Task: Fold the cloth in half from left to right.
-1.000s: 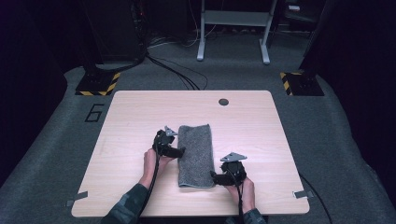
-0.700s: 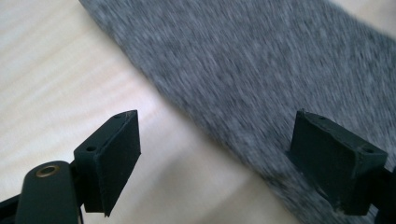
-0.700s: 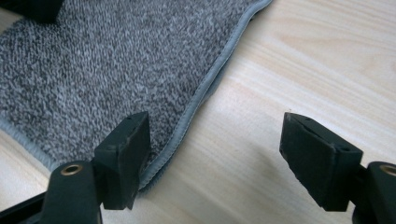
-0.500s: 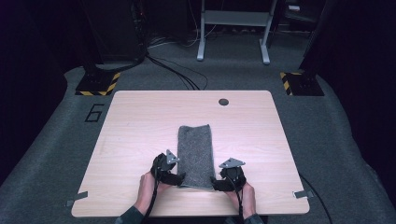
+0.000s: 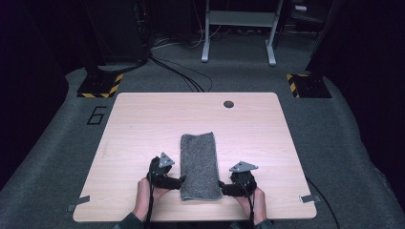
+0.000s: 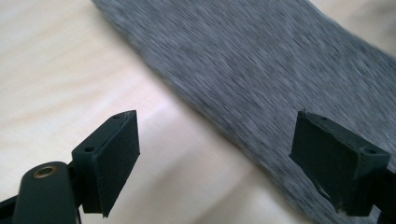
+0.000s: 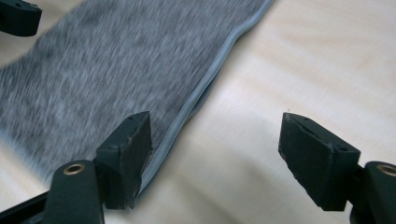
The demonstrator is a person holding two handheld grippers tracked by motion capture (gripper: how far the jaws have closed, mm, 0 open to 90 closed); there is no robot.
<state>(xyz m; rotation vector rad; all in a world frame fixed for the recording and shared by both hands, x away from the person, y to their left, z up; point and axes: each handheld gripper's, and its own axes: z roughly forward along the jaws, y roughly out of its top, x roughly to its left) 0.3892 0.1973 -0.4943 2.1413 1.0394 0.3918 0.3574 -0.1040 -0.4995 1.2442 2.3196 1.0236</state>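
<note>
— Grey towel point(image 5: 199, 164), what is changing since a second ago?

— Both hands are dropping back to its 6 o'clock end; the left gripper point(image 5: 177, 180) was higher along its edge.

— Jaws?

— Both are spreading wide, gripping nothing; the right gripper point(image 5: 223, 186) is straddling the hemmed edge.

— Textures?

— Fuzzy folded rectangular cloth is lying flat at the middle of the pale wood-grain desk point(image 5: 143, 124), smooth with rounded corners.

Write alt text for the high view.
A folded grey towel lies lengthwise on a light wooden table, with a person's left gripper and right gripper at its near corners, one per side. Dark floor and cables lie beyond.
</note>
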